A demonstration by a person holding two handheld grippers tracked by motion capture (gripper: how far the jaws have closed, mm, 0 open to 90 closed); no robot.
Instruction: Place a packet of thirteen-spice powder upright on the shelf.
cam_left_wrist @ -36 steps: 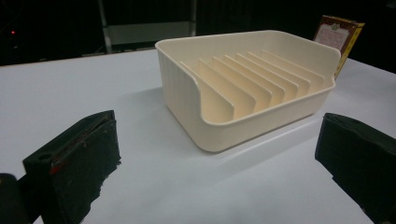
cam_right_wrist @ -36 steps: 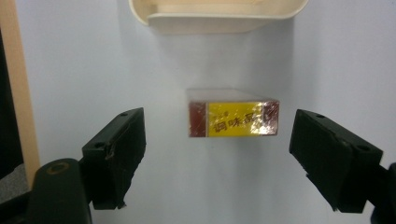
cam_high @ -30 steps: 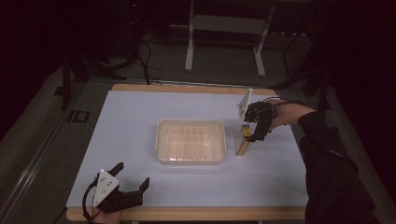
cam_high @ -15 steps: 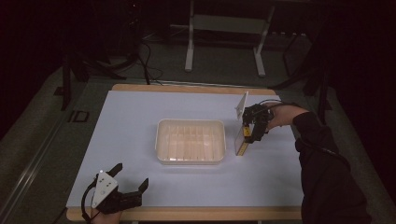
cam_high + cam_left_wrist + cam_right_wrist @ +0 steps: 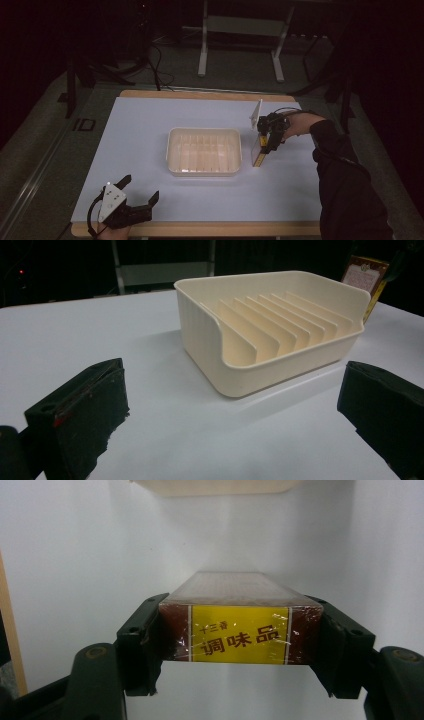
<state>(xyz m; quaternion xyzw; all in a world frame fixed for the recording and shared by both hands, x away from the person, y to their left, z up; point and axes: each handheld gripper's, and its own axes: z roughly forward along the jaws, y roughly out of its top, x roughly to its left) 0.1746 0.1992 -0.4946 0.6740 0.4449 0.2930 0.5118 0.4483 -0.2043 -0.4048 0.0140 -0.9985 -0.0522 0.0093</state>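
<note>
Now the right hand-held gripper (image 5: 240, 645) has just been closing its jaws and clamps the two ends of a brown box with a yellow label (image 5: 239, 630), which sits on the white counter (image 5: 300, 195) just to the right of the cream slotted tray (image 5: 204, 151). Well apart, at the near left corner, the left hand-held gripper (image 5: 134, 192) rests with jaws spread wide, nothing between them.

Your right gripper (image 5: 240, 645) is sinking a little toward the table (image 5: 150, 130) beside the cream tray (image 5: 204, 171), and its jaws have just been closing. They are now pressing on both ends of the brown and yellow seasoning box (image 5: 239, 632), which sits between them.
</note>
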